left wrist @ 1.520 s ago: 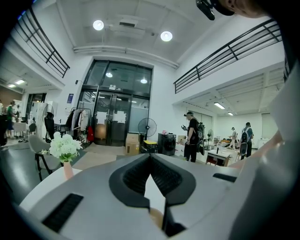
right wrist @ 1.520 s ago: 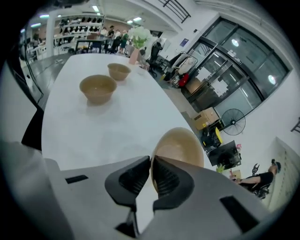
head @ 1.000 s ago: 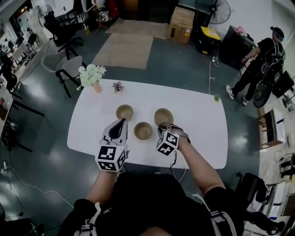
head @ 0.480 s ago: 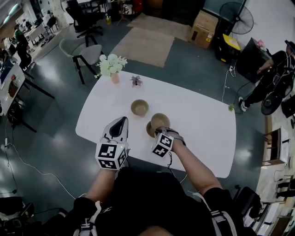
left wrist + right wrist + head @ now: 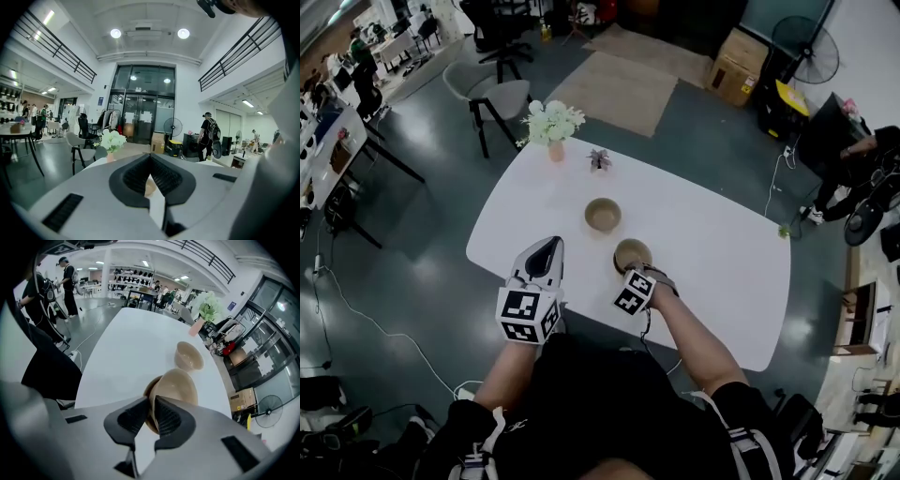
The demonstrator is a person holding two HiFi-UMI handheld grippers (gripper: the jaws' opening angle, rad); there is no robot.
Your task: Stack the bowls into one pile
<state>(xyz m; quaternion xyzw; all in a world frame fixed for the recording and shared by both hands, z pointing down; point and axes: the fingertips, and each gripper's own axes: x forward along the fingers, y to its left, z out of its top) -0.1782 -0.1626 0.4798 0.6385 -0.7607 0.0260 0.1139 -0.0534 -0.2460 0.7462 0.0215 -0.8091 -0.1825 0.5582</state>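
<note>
Right gripper [image 5: 151,404]: my jaws are clenched on the near rim of the held bowl [image 5: 177,386], one pad inside the rim and one outside.
Held bowl: it sits at the centre of the right gripper view, tilted, right over the lower bowl [image 5: 147,386], whose darker edge shows at its left. I cannot tell whether it is fully seated.
Left gripper [image 5: 150,164]: my jaws are pressed together with nothing between them. In the head view it hangs at lower left of centre, over the table's near edge and apart from every bowl.
Third bowl [image 5: 189,356]: it stands alone on the table [image 5: 117,338], just above and right of the pair in the right gripper view. In the head view it is up and left of them, near but not touching.
Done: as I judge it, the first stacking is all but finished, with one bowl going into another.
Left: let go of the held bowl once it settles, then bring the third bowl and the pair together into one pile.
Bowls: three, two of them paired and one single.
Grippers: two, one loaded and one empty.
Table: one, white.
Flowers [image 5: 553,124]: one bunch, at the table's far corner, upper left of centre in the head view.
Small plant [image 5: 600,159]: one, just right of the flowers.
</note>
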